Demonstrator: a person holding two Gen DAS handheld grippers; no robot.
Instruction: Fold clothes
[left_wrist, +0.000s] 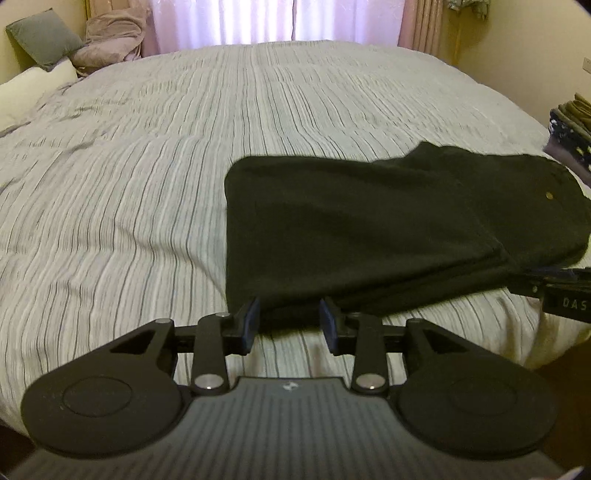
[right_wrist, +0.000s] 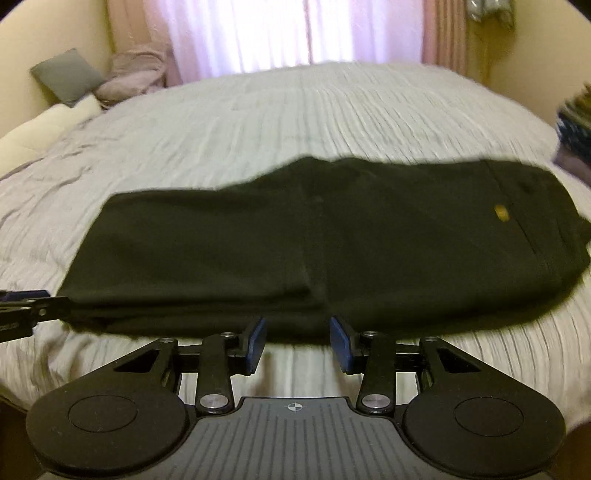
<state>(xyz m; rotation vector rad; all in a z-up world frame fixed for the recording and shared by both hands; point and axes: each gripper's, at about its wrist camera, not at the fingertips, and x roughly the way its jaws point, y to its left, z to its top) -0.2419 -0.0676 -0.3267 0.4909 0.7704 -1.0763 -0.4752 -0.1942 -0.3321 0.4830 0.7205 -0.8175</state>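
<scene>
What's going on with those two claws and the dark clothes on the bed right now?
Left gripper open, empty, at near edge. Right gripper open, empty, at same edge. Dark trousers lie folded flat on striped bedspread. Nothing in the way.

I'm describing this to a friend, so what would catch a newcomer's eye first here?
A dark folded garment lies across the near side of the striped bedspread. The left gripper and right gripper both sit open at its near edge. Behind, bright pink curtains glow.
</scene>
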